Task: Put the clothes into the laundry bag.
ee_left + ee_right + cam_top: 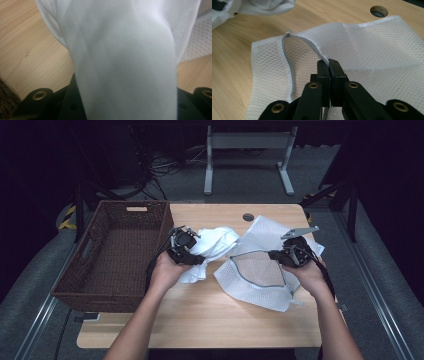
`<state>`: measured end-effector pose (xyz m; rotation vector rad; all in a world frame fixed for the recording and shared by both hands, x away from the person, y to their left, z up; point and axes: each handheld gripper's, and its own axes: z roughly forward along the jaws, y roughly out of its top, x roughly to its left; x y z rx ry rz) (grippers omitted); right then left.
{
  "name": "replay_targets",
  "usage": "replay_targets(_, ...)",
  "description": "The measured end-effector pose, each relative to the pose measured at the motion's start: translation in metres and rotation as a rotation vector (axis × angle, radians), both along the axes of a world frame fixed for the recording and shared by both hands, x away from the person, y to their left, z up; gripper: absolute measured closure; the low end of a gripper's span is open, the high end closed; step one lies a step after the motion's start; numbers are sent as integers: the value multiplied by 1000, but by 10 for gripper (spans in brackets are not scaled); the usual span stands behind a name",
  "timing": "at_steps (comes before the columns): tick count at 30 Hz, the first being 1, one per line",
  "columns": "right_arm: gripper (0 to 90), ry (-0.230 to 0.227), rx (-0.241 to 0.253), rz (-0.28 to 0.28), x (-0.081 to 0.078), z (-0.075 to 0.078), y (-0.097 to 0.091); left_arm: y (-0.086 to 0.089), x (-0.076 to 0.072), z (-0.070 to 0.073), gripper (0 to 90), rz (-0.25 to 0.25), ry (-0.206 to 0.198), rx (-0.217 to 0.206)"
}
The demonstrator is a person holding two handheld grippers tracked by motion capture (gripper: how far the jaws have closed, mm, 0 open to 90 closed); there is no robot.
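A crumpled white cloth (216,241) lies on the wooden table (200,320), between the basket and a white mesh laundry bag (260,275). My left gripper (197,254) is shut on the cloth's left end. In the left gripper view the cloth (120,62) drapes over the jaws and hides them, with the mesh bag (200,37) at the right. My right gripper (275,255) is shut on the grey zip edge of the bag's open mouth. In the right gripper view the jaws (329,62) pinch that zip edge (287,57) and lift it off the mesh bag (372,50).
A brown wicker basket (115,255), with nothing in it, overhangs the table's left side. A round cable hole (248,217) sits near the far edge. A white table frame (247,150) and cables stand on the floor beyond. Bare wood lies at the front.
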<state>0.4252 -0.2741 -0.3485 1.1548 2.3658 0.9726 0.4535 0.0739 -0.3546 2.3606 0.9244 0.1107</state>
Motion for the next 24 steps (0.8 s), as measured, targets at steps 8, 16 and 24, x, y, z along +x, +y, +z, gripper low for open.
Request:
replay_targets(8, 882, 3, 2, -19, 9, 3, 21, 0, -25, 5, 694, -77, -17, 13)
replay_targets(16, 882, -10, 9, -25, 9, 1, 25, -13, -42, 0, 694, -149, -3, -6)
replay_targets(24, 882, -13, 23, -13, 6, -1, 24, -35, -49, -11, 693, -198, 17, 22)
